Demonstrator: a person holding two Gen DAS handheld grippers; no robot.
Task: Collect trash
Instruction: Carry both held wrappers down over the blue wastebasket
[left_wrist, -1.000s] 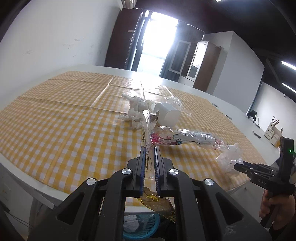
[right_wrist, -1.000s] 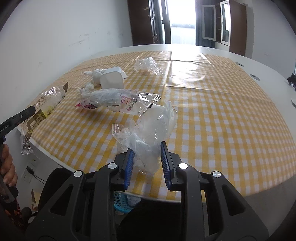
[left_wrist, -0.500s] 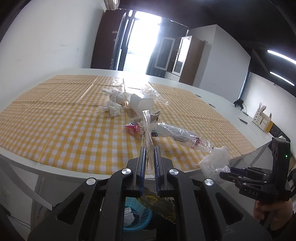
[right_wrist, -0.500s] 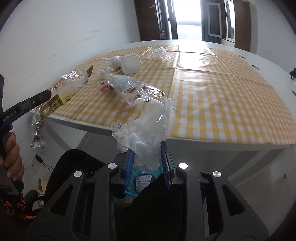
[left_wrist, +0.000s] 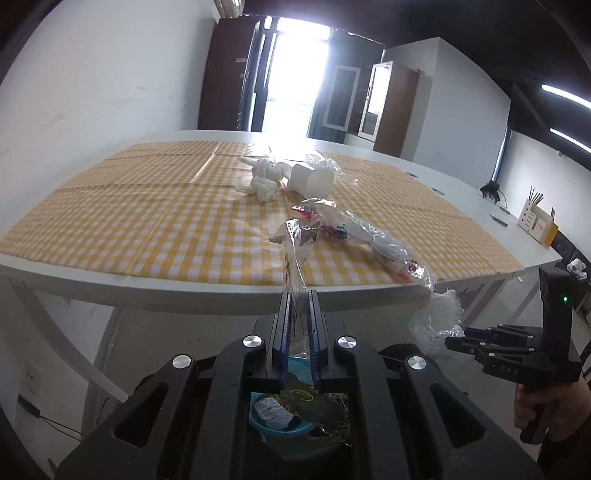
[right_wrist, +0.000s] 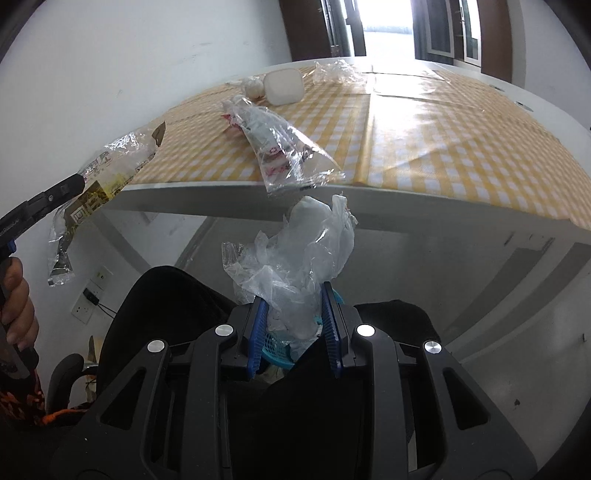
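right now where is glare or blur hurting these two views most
Left wrist view: the doorway is blown out white, washing over the crumpled tissue and white cup; the tablecloth checks look soft. Right wrist view: the window is overexposed, glare bleaches the tablecloth centre, fisheye bends the table edge, yet the clear plastic bag stays sharp.

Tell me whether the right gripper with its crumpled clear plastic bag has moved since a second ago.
Yes. The right gripper and crumpled clear plastic bag came back off the yellow checked tablecloth and now sit below the table edge.
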